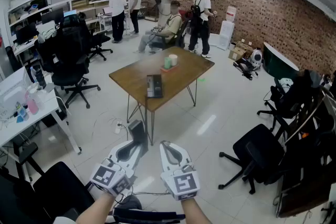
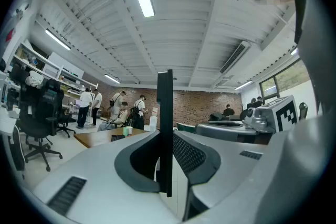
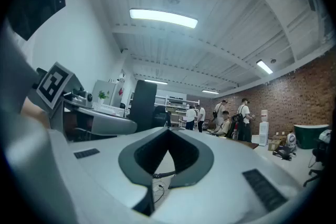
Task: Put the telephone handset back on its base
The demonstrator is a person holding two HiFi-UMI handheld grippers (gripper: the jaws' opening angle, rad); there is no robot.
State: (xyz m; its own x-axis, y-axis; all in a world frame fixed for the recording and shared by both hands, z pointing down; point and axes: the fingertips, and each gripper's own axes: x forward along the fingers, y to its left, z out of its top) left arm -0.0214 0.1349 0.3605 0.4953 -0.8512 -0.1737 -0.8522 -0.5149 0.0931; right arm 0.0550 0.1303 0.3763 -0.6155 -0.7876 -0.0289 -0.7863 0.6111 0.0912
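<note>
A black telephone base (image 1: 154,86) lies on a wooden table (image 1: 178,75) across the room, well ahead of both grippers. My left gripper (image 1: 138,140) is shut on a thin black slab, the telephone handset (image 1: 137,130), which stands upright between its jaws. In the left gripper view the handset (image 2: 164,97) rises edge-on out of the left gripper (image 2: 168,136), with the table (image 2: 100,136) far behind. My right gripper (image 1: 167,145) is beside the left one, low over the floor. The right gripper (image 3: 168,129) has its jaws together with nothing in them; the handset (image 3: 143,99) shows to its left.
Two cups (image 1: 170,61) stand at the table's far end. Black office chairs (image 1: 71,63) (image 1: 260,157) flank the way to the table. A white desk (image 1: 29,107) is at the left. Several people (image 1: 168,23) are at the back. Cables (image 1: 118,126) lie under the table.
</note>
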